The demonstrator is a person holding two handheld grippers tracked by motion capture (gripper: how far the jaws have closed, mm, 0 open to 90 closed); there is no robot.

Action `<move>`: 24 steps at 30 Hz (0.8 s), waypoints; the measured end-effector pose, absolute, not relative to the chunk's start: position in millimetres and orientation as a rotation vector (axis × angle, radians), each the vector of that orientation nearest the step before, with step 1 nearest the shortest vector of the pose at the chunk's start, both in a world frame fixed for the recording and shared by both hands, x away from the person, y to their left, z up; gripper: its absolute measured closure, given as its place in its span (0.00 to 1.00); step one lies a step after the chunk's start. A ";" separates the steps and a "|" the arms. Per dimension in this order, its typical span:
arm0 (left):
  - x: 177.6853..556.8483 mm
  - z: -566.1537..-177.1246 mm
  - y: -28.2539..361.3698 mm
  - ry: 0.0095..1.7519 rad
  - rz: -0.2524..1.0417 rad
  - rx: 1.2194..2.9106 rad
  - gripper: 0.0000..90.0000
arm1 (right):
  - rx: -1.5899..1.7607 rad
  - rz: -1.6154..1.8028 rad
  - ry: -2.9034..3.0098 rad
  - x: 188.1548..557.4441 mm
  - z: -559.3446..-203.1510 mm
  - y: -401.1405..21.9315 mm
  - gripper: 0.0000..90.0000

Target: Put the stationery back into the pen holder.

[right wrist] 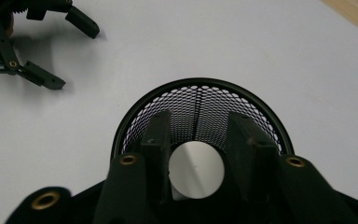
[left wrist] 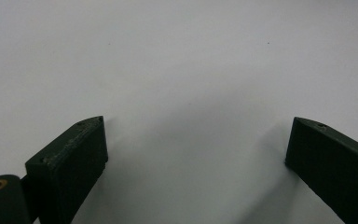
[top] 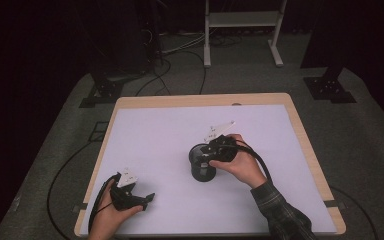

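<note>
Centrally, a black mesh cup [top: 202,165] stands upright on the white table surface [top: 170,135]. Right gripper [right wrist: 196,154] reaches down into the cup, jaws clamped on a white cylinder [right wrist: 196,171] inside it. Left gripper [top: 142,199], near the table's front-left edge and well apart from the cup, rests with jaws spread wide, holding nothing.

Left black two-jaw gripper [top: 147,198]: held in the left hand [top: 111,212] at 7 o'clock on the table, jaws spread wide, nothing between them, tips pointing toward 3 o'clock. Right black two-jaw gripper [right wrist: 196,140]: held in the right hand [top: 242,167] near centre, angled downward, jaws close together around a round silver disc-like object [right wrist: 196,171]; contact cannot be confirmed.
</note>
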State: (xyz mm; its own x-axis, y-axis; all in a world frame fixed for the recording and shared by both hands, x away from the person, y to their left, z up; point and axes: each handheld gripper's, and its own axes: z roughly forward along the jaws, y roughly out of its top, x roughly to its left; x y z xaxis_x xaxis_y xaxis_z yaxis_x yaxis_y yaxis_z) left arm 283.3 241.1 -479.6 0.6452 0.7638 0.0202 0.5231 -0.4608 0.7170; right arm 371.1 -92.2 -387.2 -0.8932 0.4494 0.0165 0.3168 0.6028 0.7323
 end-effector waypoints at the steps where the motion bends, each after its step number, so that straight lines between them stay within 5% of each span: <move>1: 283.4 -479.6 241.1 0.995 0.447 2.170 0.05 | 0.645 1.168 2.651 370.5 -386.0 -92.6 0.64; 24: 283.2 -479.6 240.9 1.000 0.442 2.168 0.05 | 0.726 1.248 2.534 352.1 -370.5 -153.9 0.32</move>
State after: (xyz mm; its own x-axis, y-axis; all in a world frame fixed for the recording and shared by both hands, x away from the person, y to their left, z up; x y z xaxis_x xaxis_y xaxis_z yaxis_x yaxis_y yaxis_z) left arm 283.2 240.9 -479.6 0.6437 0.7651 0.0160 0.5269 -0.4582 0.7159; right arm 352.1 -153.9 -370.5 -0.8524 0.5227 0.0162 0.3315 0.5161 0.7897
